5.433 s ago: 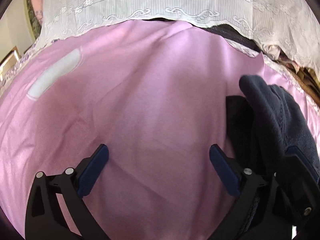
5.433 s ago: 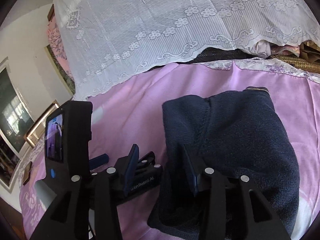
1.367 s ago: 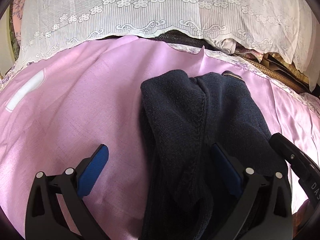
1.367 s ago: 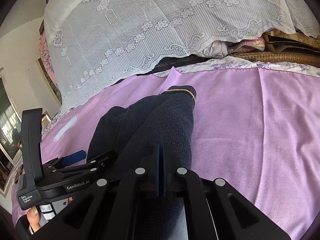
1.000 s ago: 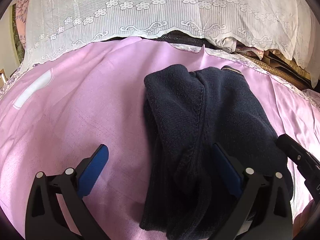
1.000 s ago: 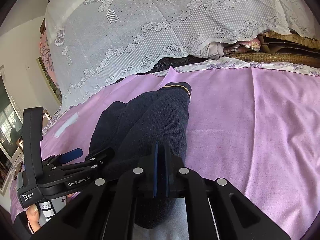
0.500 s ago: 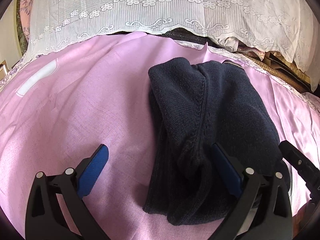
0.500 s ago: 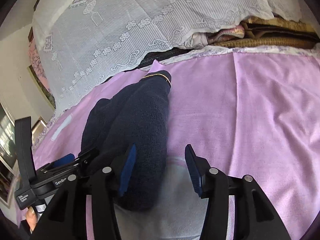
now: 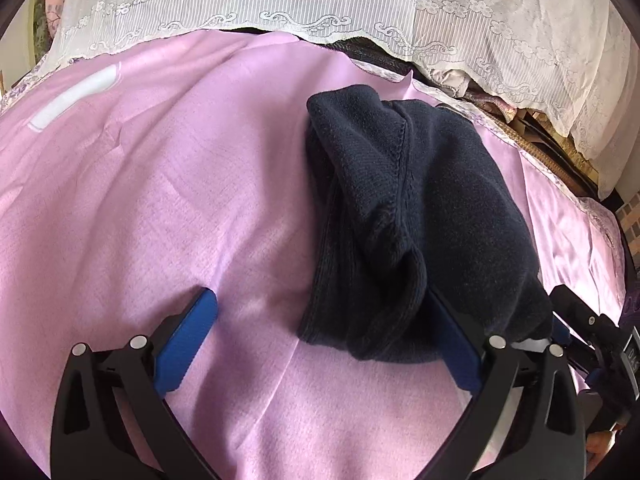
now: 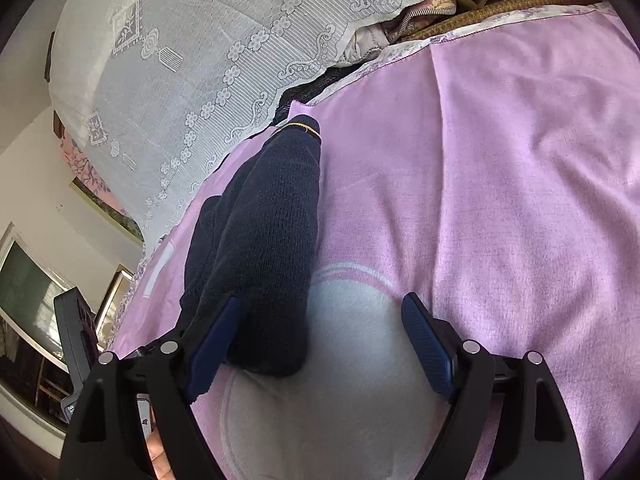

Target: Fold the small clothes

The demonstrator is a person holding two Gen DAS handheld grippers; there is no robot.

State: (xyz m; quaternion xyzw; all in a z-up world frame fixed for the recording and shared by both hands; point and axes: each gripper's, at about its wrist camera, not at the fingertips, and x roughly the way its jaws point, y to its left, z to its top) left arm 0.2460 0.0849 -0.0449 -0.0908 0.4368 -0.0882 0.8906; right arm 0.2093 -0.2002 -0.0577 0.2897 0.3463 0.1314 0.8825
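Observation:
A dark navy knitted garment [image 9: 420, 220], folded into a long bundle, lies on the pink sheet [image 9: 180, 200]. My left gripper [image 9: 320, 320] stands wide open at the bundle's near end, which rests against the right finger [image 9: 456, 344]. In the right wrist view the same garment [image 10: 264, 240] stretches away, with a thin yellow line at its far cuff. My right gripper [image 10: 320, 340] is opening. The bundle's near end lies loose between the jaws beside the left pad [image 10: 212, 344], and neither pad presses on it. The right gripper's body [image 9: 592, 332] shows at the left view's right edge.
A white lace cover [image 9: 320, 8] drapes over a heap behind the sheet. Folded textiles and a woven mat [image 10: 500, 8] lie at the far right. The sheet has a white printed patch [image 10: 352, 360] under the right gripper. Framed pictures and a window [image 10: 28, 300] stand to the left.
The right gripper went from shut on the garment's near end to wide apart, and the end now lies loose on the sheet. Both grippers drew back a little; the right view rolled.

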